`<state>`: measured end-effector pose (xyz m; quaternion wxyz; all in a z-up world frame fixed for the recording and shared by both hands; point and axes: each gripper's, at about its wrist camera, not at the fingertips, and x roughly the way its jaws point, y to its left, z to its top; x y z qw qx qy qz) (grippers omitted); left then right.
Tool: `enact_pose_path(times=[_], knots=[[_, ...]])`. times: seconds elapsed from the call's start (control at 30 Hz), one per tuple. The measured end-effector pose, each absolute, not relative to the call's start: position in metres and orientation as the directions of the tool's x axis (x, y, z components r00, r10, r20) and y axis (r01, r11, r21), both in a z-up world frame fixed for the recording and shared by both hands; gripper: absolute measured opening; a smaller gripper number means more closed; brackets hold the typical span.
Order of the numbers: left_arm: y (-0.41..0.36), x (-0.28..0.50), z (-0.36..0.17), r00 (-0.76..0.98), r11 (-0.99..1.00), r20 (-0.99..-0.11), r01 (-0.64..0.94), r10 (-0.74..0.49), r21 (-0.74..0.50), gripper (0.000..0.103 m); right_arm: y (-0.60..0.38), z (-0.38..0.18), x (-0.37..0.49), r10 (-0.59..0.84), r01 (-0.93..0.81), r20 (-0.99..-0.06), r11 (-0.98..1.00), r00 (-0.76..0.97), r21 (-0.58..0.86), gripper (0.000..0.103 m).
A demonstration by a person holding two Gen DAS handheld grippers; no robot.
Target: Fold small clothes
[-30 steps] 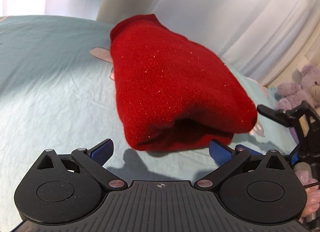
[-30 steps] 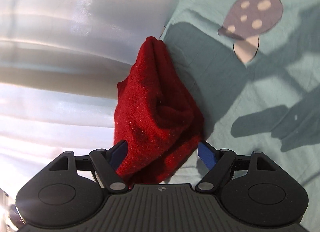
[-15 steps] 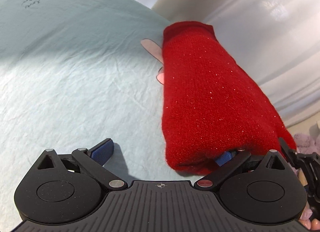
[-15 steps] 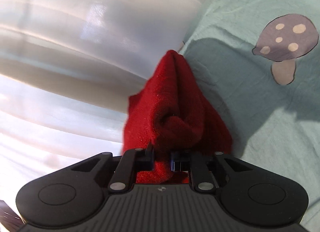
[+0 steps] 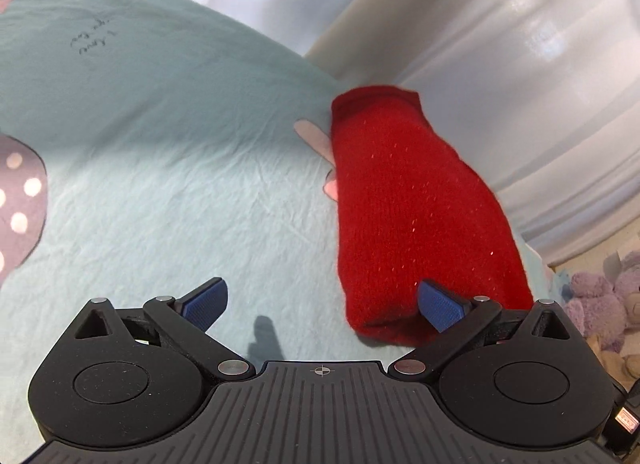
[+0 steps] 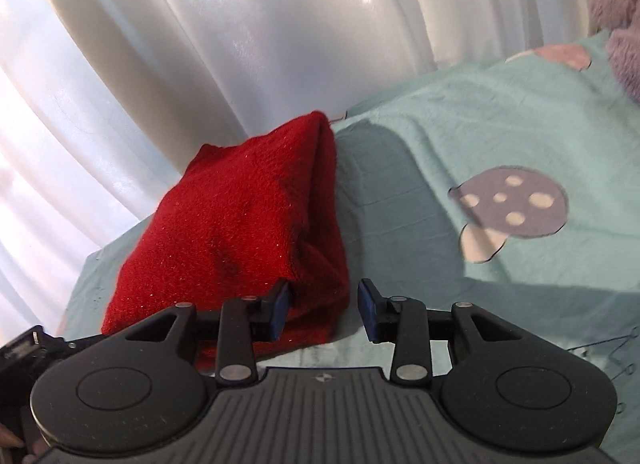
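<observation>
Mint bedsheet (image 5: 168, 168) carries the folded red sweater (image 5: 416, 216); both grippers' fingers spread apart, gripping nothing.

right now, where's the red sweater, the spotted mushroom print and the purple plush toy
red sweater (image 5: 416, 216): left wrist view, middle of its top knit face
mushroom print (image 6: 516, 204): right wrist view, on the spotted grey cap
purple plush toy (image 5: 600, 304): left wrist view, on its fuzzy body at the right edge

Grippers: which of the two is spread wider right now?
The left gripper: its blue fingertips stand far apart, one over the sheet, one by the red garment. The right gripper shows only a narrow gap at the garment's corner.
</observation>
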<state>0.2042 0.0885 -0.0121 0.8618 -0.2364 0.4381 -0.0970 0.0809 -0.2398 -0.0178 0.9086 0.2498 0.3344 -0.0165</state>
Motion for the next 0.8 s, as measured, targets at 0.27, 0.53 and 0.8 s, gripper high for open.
enact_pose_path(times=[0.27, 0.53, 0.8], knots=[[0.047, 0.24, 0.01, 0.638, 0.893, -0.664, 0.085, -0.389, -0.442, 0.103, -0.202, 0.02, 0.111, 0.104, 0.085, -0.534, 0.944, 0.839, 0.319, 0.034], [0.03, 0.254, -0.021, 0.59, 0.936, -0.74, 0.081, -0.323, -0.343, 0.103, -0.149, 0.002, 0.147, 0.173, -0.044, -0.583, 0.973, 0.794, 0.229, 0.031], [0.042, 0.256, -0.036, 0.545, 0.897, -0.735, 0.074, -0.403, -0.437, 0.103, -0.13, -0.003, 0.145, 0.132, -0.141, -0.65, 0.989, 0.749, 0.039, 0.031]])
